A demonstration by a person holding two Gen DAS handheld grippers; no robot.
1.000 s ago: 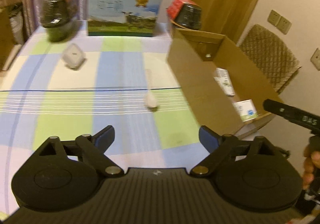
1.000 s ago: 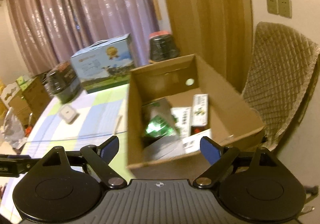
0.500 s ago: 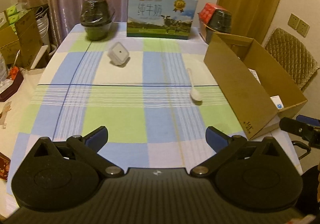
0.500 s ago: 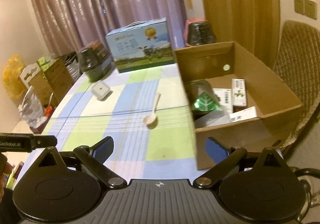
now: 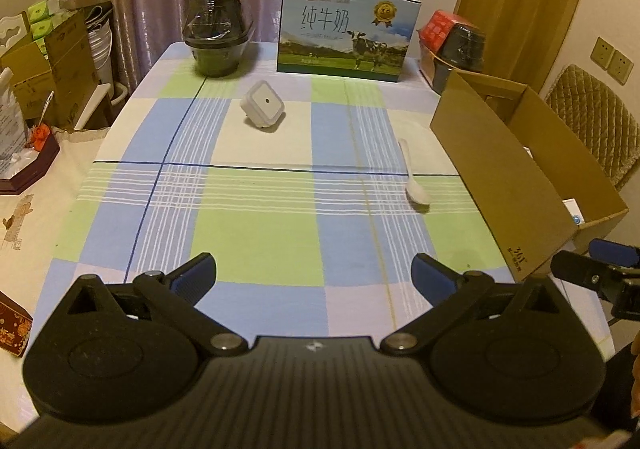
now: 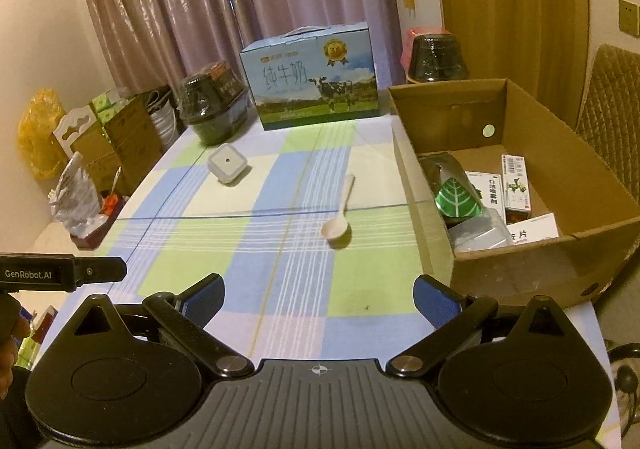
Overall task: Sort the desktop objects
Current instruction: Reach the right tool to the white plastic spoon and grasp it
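A white spoon (image 5: 414, 185) (image 6: 338, 223) lies on the checked tablecloth, bowl end toward me, just left of an open cardboard box (image 5: 500, 177) (image 6: 540, 269). A white square container (image 5: 263, 105) (image 6: 227, 165) rests tilted farther back. Inside the box lie a green leaf pouch (image 6: 456, 201) and small medicine cartons (image 6: 516, 185). My left gripper (image 5: 314, 269) hovers open over the near table with nothing between its fingers. My right gripper (image 6: 319, 289) is open and empty too, near the box's front left corner.
A blue milk carton (image 5: 344, 37) (image 6: 316, 77) and a wrapped stack of black bowls (image 5: 218, 33) (image 6: 212, 101) stand along the table's back edge. A quilted chair (image 5: 588, 113) sits behind the box. Cartons and bags crowd the floor on the left.
Both grippers have swung left, away from the cardboard box and over the table. Their jaws have spread wider. The spoon and the white container have not moved.
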